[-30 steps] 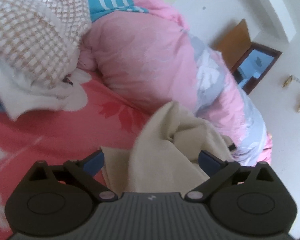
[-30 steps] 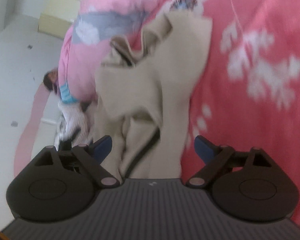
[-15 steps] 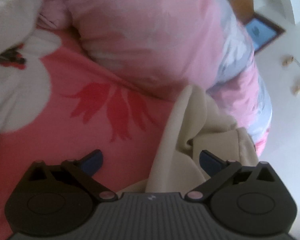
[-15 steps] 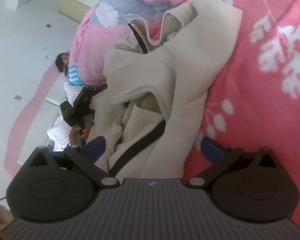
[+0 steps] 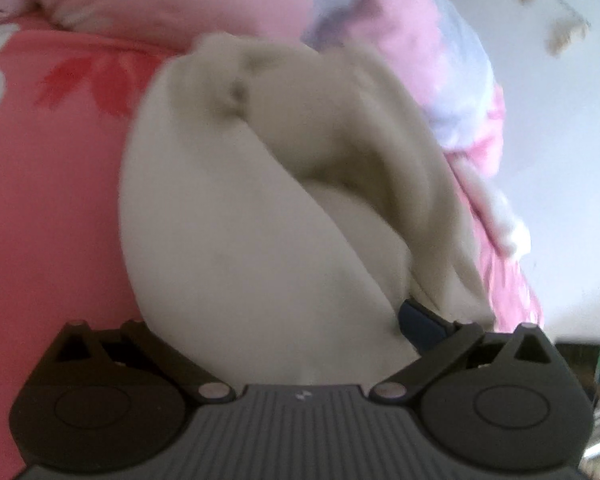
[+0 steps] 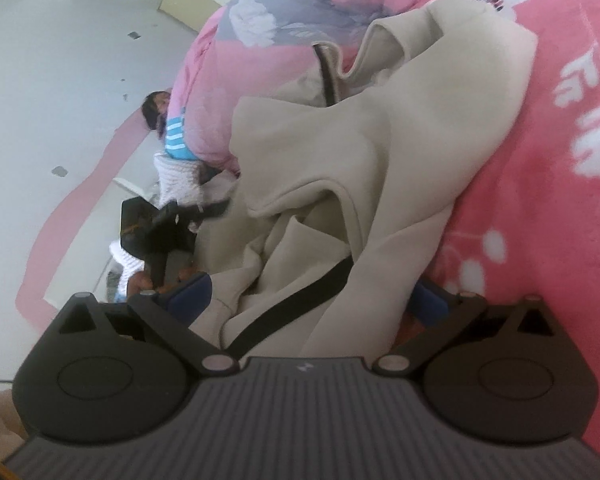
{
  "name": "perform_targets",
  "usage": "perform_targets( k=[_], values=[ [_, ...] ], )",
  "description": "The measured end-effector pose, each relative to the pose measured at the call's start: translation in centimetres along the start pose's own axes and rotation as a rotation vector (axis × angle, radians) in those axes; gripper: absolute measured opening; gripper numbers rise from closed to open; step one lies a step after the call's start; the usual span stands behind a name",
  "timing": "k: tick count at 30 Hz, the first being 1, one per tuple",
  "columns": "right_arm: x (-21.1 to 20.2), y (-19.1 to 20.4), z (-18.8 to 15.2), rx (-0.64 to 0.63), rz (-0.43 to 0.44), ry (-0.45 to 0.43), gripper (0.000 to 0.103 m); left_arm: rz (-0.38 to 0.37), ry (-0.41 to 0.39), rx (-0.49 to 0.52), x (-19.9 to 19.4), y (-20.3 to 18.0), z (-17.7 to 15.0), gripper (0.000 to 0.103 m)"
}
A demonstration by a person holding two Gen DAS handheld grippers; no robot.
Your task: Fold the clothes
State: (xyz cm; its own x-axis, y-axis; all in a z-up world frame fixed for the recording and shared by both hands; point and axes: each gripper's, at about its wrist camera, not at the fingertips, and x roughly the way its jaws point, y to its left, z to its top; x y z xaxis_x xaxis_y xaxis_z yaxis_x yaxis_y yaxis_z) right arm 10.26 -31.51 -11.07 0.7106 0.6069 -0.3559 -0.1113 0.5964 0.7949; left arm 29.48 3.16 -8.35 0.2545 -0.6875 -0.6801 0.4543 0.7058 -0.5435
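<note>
- Currently a beige garment (image 6: 364, 168) lies crumpled on the bed (image 6: 560, 208), on a coral-pink sheet printed with white flowers.
- Its far side rests against a rolled pink quilt (image 6: 284, 28) with grey and white blossoms, which runs along the bed's edge next to the pale floor (image 6: 60, 80).
- A dark strap or trim (image 6: 300, 312) crosses the garment's lower folds in the right wrist view.
- The right tongs (image 6: 304, 300) are spread as wide as they go; cloth lies between the blue pads, and whether they touch it cannot be told.
- The left tongs (image 5: 260, 316) sit low against the garment, which fills the space between the arms; only the right-hand blue pad (image 5: 420, 324) shows, the other being hidden by fabric.
- Whether the left tongs pinch the cloth or merely straddle it cannot be told, as that view is blurred.
- In the right wrist view, the left tongs appear as a dark shape at the garment's left side, with part of a hand (image 6: 140, 284) below.
- A white knitted item and a blue-and-white striped piece (image 6: 176, 140) lie beyond, by the quilt.
</note>
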Motion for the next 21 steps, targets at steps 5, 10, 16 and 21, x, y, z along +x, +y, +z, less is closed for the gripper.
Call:
perform_targets(
  k=[5, 10, 16, 21],
  values=[
    [1.2, -0.4, 1.2, 0.032, 0.070, 0.054, 0.103, 0.028, 0.038, 0.045, 0.4, -5.2, -3.3, 0.103],
    [2.9, -0.4, 2.5, 0.009, 0.091, 0.113, 0.101, 0.026, 0.047, 0.036, 0.5, -9.0, -6.3, 0.103],
    [1.6, -2.4, 3.1, 0.102, 0.177, 0.083, 0.090, -0.109, 0.082, -0.032, 0.5, -13.2, -10.2, 0.103],
    [-0.1, -5.3, 3.7, 0.273, 0.275, 0.037, 0.087, -0.149, 0.075, -0.046, 0.4, -14.9, -11.8, 0.103]
  ],
)
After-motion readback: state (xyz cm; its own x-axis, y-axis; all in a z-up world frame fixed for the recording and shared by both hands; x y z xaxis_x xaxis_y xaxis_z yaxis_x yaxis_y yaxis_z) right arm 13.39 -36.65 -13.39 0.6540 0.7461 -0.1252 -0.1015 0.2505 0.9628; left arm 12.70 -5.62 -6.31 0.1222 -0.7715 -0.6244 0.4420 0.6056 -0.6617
